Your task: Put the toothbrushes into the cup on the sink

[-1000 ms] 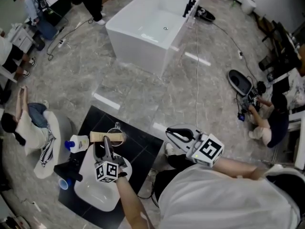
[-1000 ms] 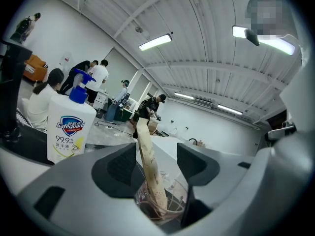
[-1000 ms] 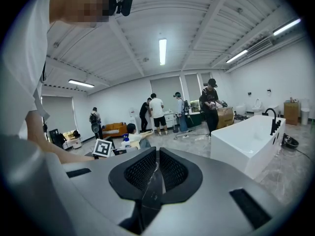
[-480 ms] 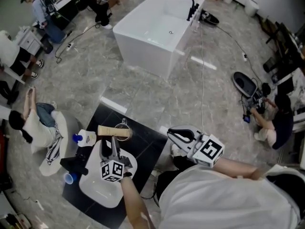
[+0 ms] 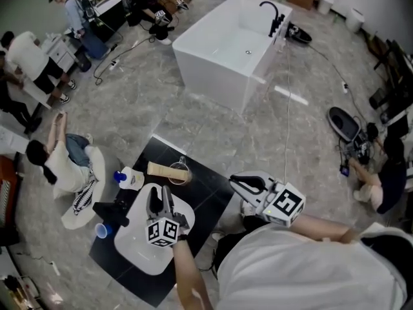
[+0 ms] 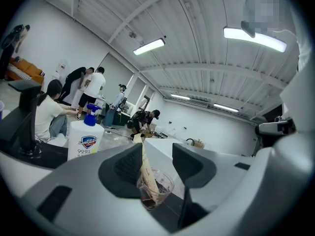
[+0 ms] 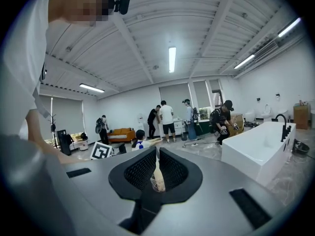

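toothbrush, a beige wrapped stick, leans out of cup beside sink; how many are inside is unclear. left gripper hangs over the basin, jaws apart, just closing, nothing between. right gripper is clenched on nothing.

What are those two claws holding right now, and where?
Nothing. The left gripper has just been closing its jaws on air; the right gripper is shut and empty. The cup beyond them is untouched.
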Demonstrator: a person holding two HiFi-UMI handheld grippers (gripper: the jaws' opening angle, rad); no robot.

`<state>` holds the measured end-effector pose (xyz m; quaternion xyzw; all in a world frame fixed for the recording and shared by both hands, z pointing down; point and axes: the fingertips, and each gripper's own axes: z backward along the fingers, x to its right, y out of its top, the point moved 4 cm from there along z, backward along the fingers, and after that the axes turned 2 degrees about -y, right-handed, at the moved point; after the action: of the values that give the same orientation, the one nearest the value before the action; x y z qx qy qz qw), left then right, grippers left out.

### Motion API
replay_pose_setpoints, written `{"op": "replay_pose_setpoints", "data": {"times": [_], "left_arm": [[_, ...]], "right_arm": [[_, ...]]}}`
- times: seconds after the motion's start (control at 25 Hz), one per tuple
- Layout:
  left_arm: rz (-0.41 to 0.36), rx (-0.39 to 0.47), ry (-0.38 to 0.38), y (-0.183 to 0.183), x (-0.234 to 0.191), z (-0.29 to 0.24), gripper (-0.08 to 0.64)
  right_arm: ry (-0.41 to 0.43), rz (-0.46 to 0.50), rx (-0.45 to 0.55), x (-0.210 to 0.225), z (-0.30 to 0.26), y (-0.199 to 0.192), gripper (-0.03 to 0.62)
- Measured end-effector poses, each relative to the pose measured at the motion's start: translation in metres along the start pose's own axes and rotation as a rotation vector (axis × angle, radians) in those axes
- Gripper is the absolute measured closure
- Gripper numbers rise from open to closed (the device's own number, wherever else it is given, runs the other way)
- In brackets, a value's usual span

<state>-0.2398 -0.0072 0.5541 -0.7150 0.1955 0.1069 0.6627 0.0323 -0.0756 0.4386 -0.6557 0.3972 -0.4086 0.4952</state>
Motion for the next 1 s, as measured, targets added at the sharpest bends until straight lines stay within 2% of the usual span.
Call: {"op": "replay_pose_setpoints", "data": {"times": [0.16,0.32,0.6,1.0], "left_arm": [[-0.007,0.009,0.01,0.002,0.006,0.007,0.389],[-0.023,0.032,0.018,0.009,0.014,0.014,0.443],[-0.058,0.043,0.017,0.017,0.026,0.023,0.486],[-0.07,0.04,0.046,0.02,0.031,0.031,0.546]], "right_arm": [[0.023,0.007,0.004,-0.006,-0.002,0.0,0.546],[0.046,0.007,0.015,-0.01,-0.004,0.003,0.546],[0.071,0.007,0.021,-0.013,-0.007,0.002,0.546],[0.089,-0.006,0.027,-0.012,-0.01,0.003,0.546]]}}
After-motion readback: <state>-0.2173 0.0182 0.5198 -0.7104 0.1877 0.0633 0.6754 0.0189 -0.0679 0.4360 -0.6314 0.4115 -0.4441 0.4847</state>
